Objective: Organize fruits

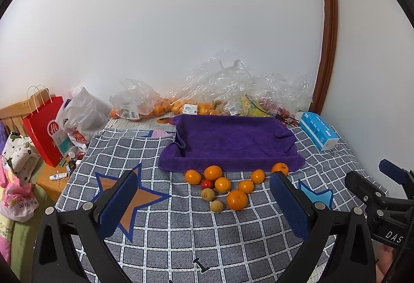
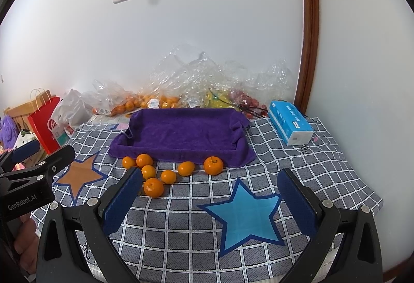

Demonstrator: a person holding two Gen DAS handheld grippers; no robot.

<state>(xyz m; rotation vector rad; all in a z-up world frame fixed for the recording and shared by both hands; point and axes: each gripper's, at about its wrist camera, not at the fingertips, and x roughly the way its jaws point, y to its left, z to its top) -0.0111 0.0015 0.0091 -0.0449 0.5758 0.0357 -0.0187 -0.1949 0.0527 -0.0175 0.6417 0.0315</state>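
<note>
While both of my tongs hang spread wide and grasp nothing, the left tongs (image 1: 204, 201) frame the loose fruit and the right tongs (image 2: 209, 195) frame a blue star (image 2: 245, 215) printed on the checked cloth (image 2: 181, 244) that covers the table.

From the left tongs, the oranges (image 1: 237, 199) lie at twelve o'clock, clustered just ahead of the fingertips. Among them sit a small red fruit (image 1: 207, 183) and two pale greenish-brown fruits (image 1: 207, 194), touching or nearly touching their neighbours. One orange (image 1: 280, 168) rests against the near edge of the purple towel (image 1: 230, 143), which is shaped like a shallow tray with raised sides and lies directly beyond the cluster.

From the right tongs, the same fruit sits at eleven o'clock and the towel at twelve. A blue tissue pack (image 2: 291, 122) lies at one o'clock, beside the towel's right end. Crumpled clear bags (image 2: 196, 76) holding more fruit line the wall behind. A red paper bag (image 1: 44, 128) stands at ten o'clock from the left tongs.
</note>
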